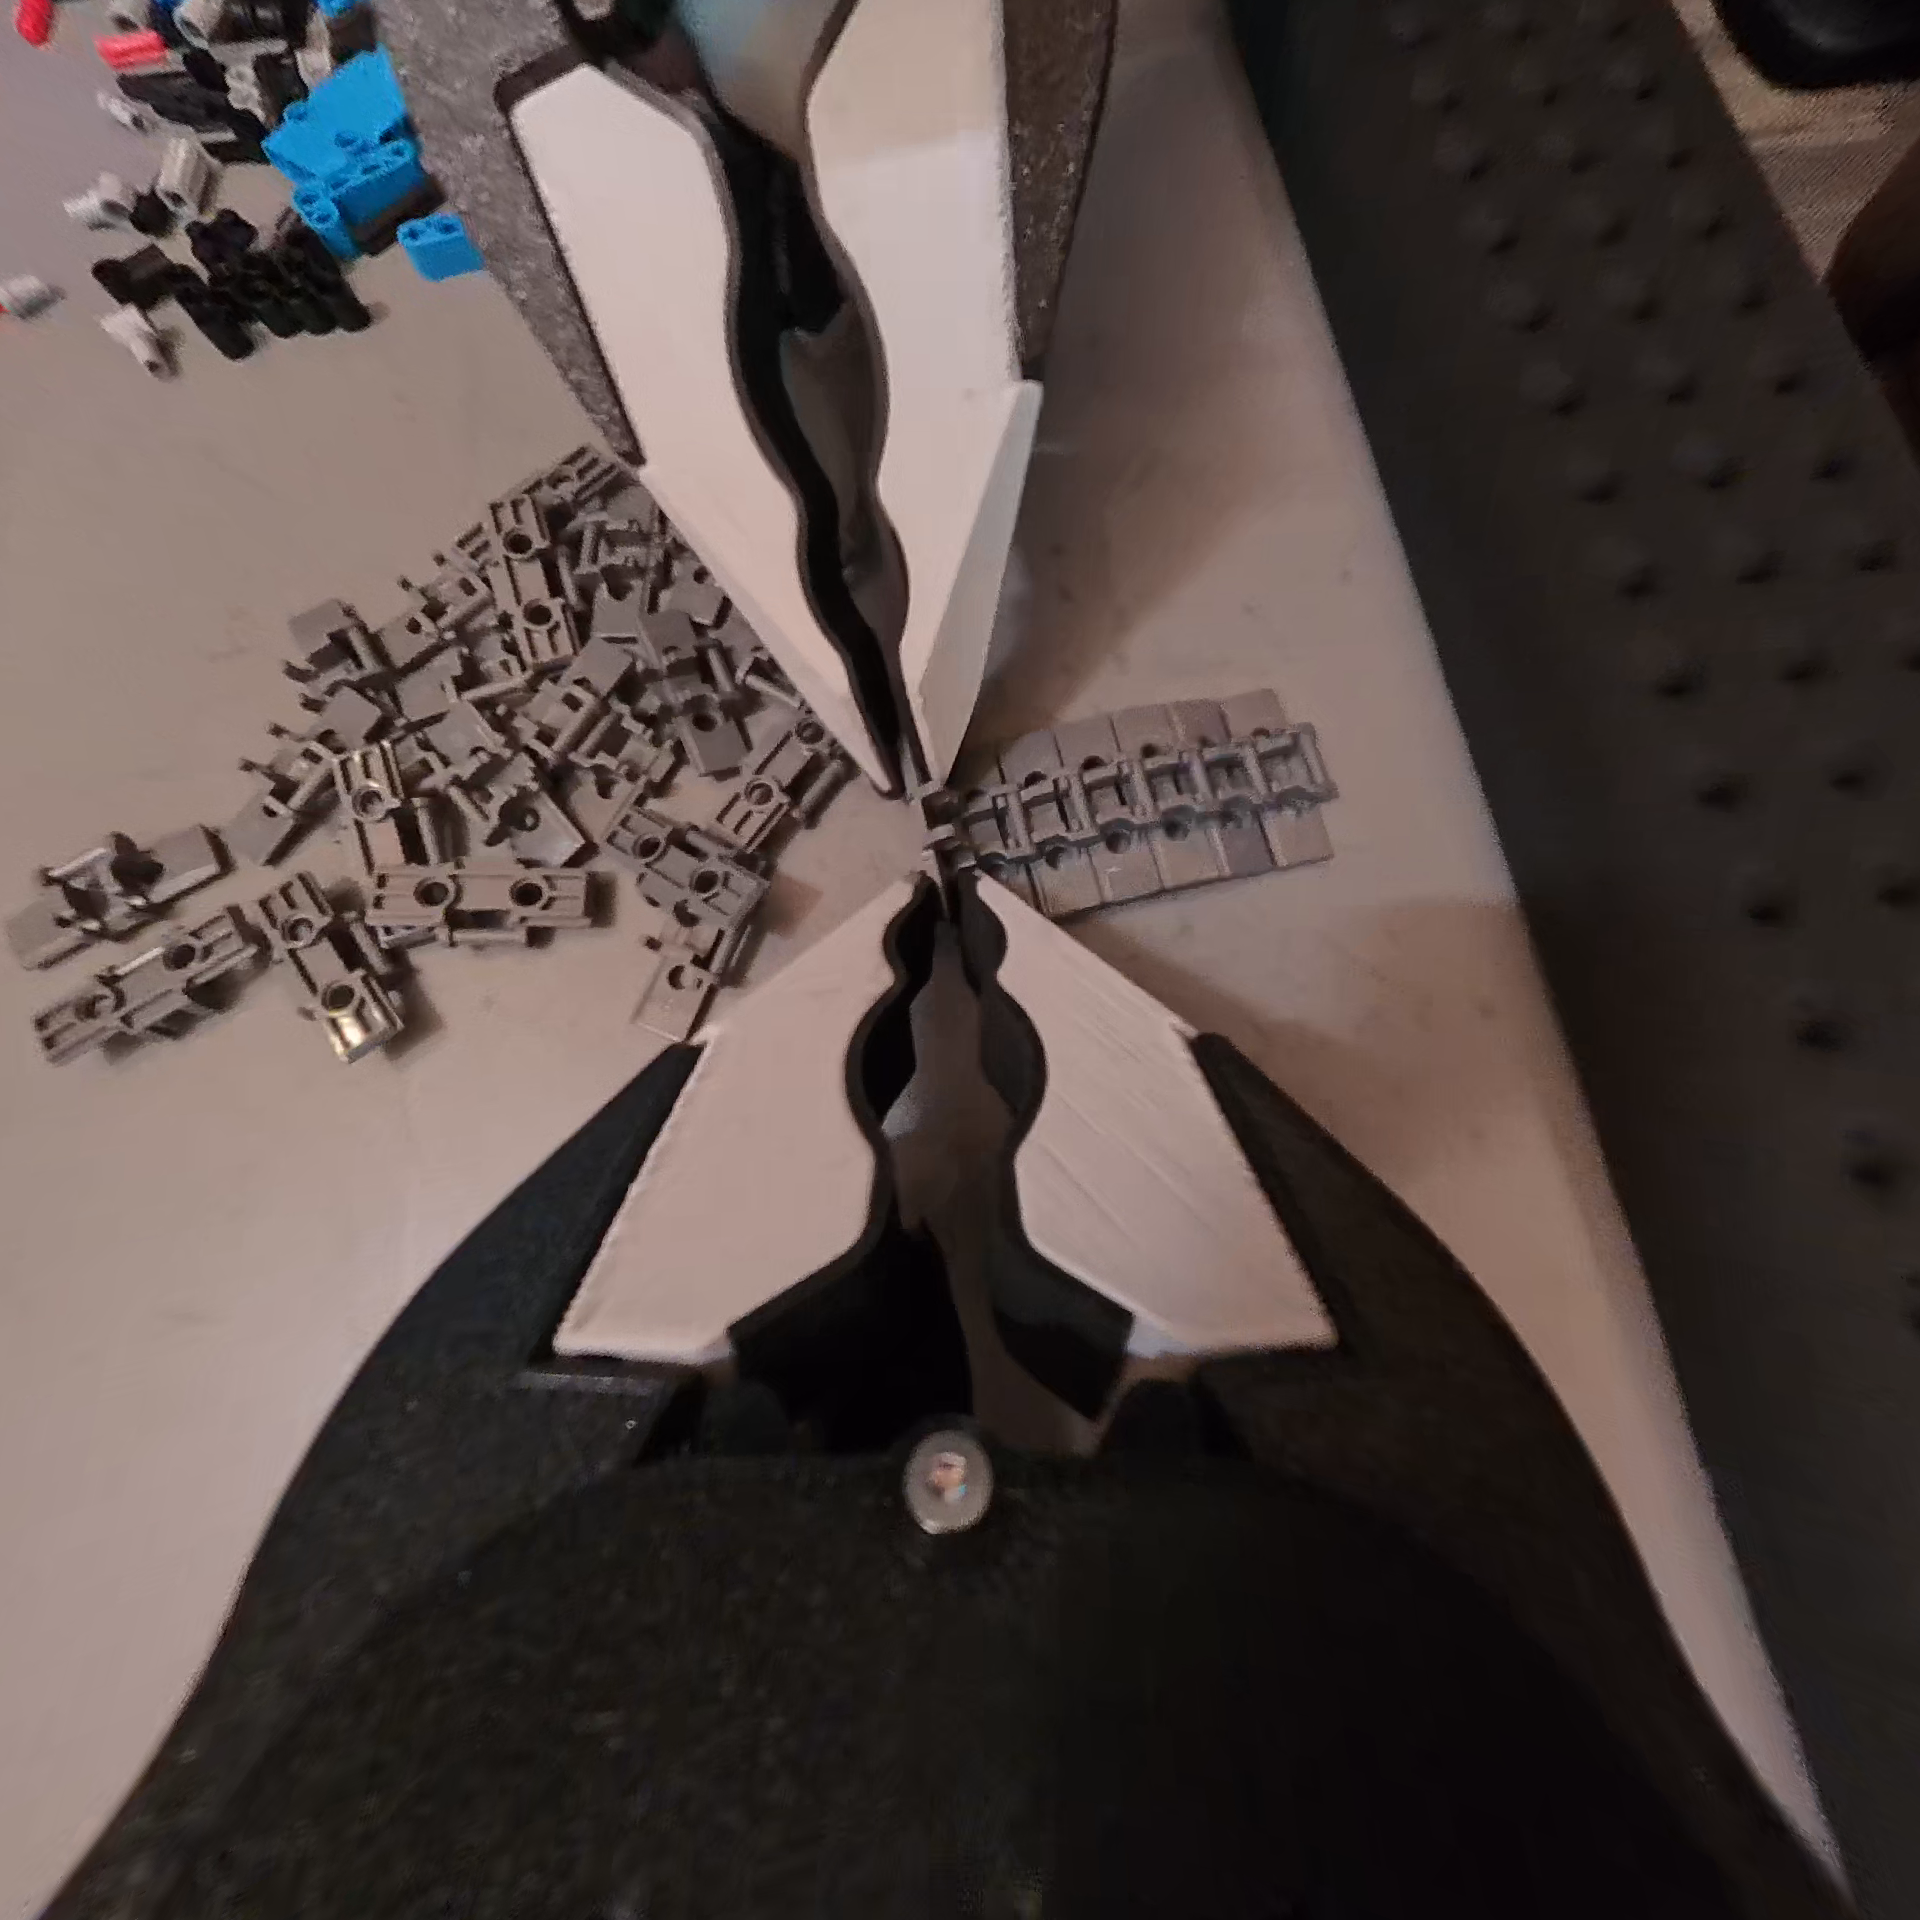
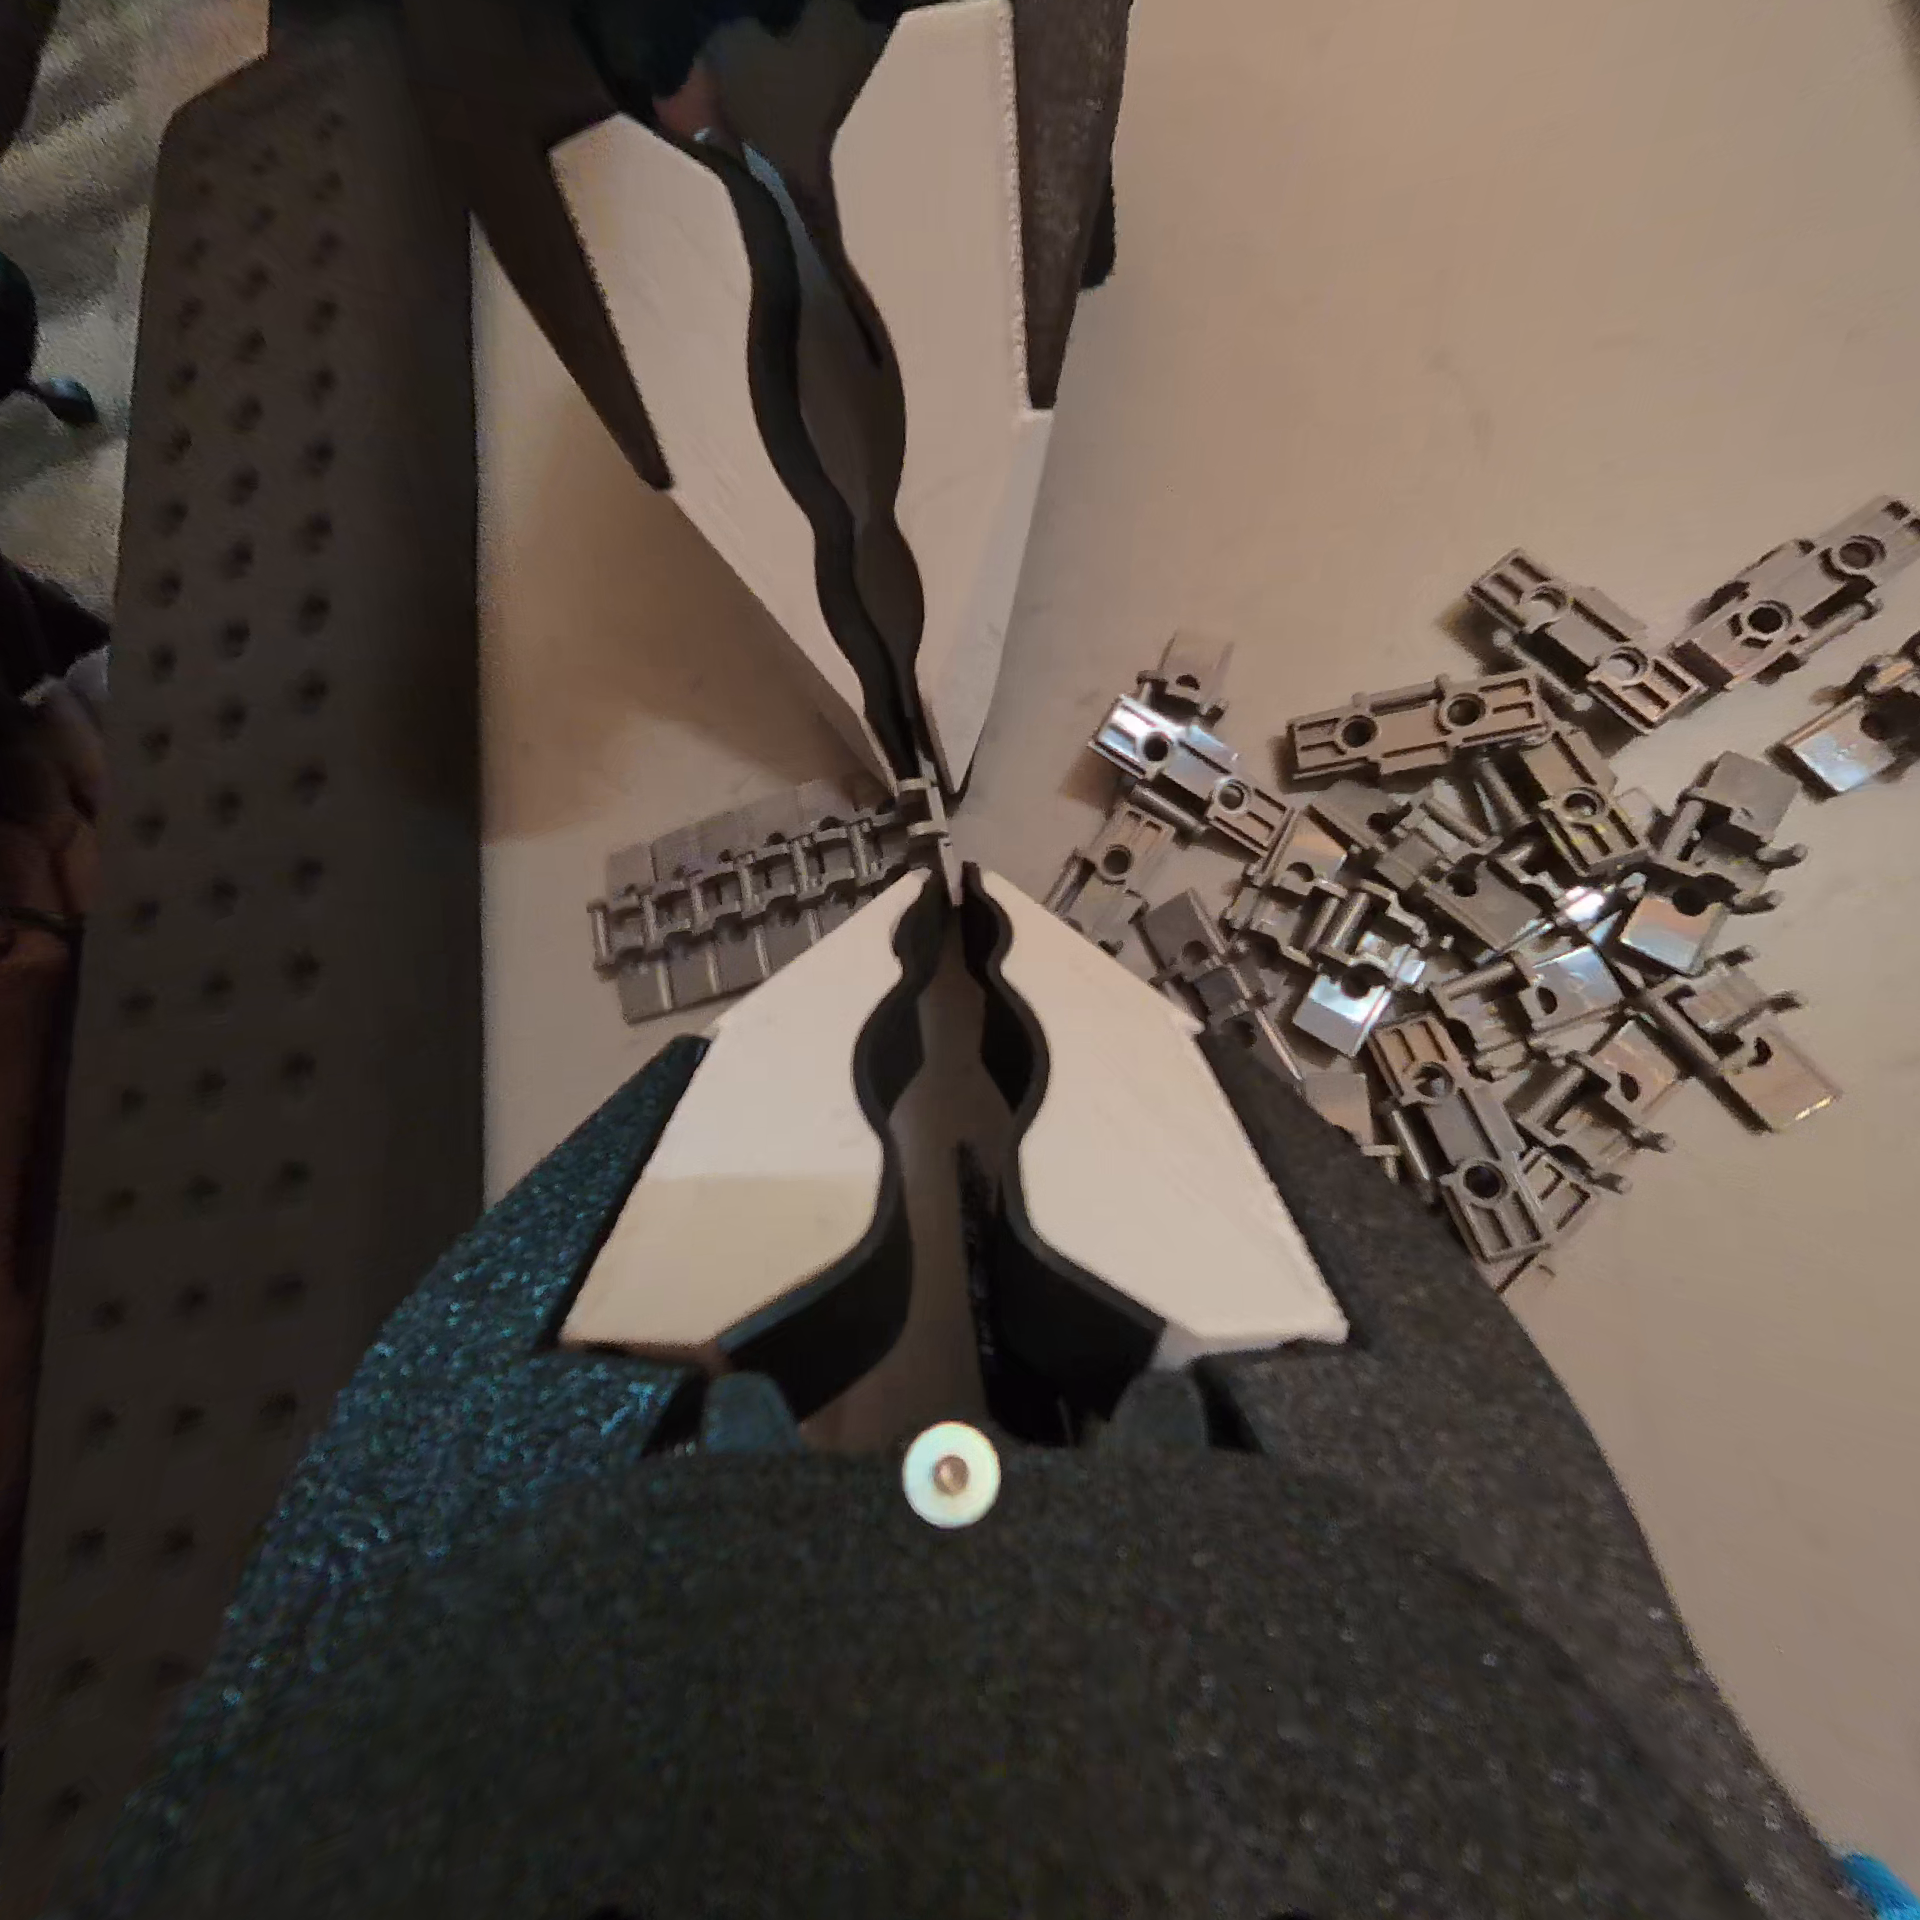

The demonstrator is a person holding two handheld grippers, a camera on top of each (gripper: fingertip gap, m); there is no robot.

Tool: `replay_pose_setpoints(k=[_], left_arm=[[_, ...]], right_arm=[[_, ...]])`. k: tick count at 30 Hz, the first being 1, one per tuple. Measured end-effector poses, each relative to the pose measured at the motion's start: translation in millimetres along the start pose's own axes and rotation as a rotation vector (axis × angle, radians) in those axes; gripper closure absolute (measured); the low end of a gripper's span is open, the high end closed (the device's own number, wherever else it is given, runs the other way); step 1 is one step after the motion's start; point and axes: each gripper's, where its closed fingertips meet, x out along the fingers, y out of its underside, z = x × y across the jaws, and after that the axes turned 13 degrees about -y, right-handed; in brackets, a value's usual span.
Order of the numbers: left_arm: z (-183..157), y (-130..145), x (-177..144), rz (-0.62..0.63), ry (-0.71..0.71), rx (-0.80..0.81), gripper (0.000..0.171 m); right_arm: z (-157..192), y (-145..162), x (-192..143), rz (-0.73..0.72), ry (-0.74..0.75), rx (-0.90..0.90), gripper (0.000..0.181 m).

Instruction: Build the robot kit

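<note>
Both tools meet tip to tip at the middle of each frame, pinched on the same spot. In the left wrist view the left tool (image 1: 940, 883) rises from the bottom of the frame with its jaws clenched on the near end link of a grey track-link chain (image 1: 1143, 805), and the right tool (image 1: 914, 774) comes down from the top, likewise clenched on that end. The chain's long axis runs crosswise to both tools, stretching from their tips toward the right of the frame and lying flat on the beige surface (image 1: 260, 1195), close to its edge.

In the right wrist view the arrangement is mirrored: the chain trails left from the tips.

A pile of loose grey track links (image 1: 499, 748) lies just beside the tips on the other side from the chain. Blue, black and red building pieces (image 1: 260, 177) sit well apart in the upper left.
</note>
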Motion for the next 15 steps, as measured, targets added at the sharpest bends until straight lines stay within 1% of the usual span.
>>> replay_pose_setpoints(k=[2,4,7,10,12,14,15], left_arm=[[0,0,0,0.012,0.054,-0.066,0.168],[0,0,-1,0.023,0.085,-0.107,0.166],[-1,3,-3,0.027,0.102,-0.117,0.157],[0,4,-6,0.027,0.097,-0.122,0.156],[0,5,-6,0.027,0.091,-0.121,0.156],[0,6,-7,0.027,0.090,-0.123,0.156],[1,6,-7,0.028,0.091,-0.126,0.156]], right_arm=[[1,-1,-1,-0.038,-0.011,0.016,0.177],[1,0,-1,-0.039,-0.001,-0.009,0.177],[1,-4,-6,-0.061,0.013,-0.035,0.170],[-2,-6,-14,-0.094,0.046,-0.036,0.173],[12,-12,-16,-0.130,-0.012,-0.065,0.181],[33,-19,-11,-0.155,-0.095,-0.108,0.181],[37,-22,-7,-0.152,-0.094,-0.126,0.181]])
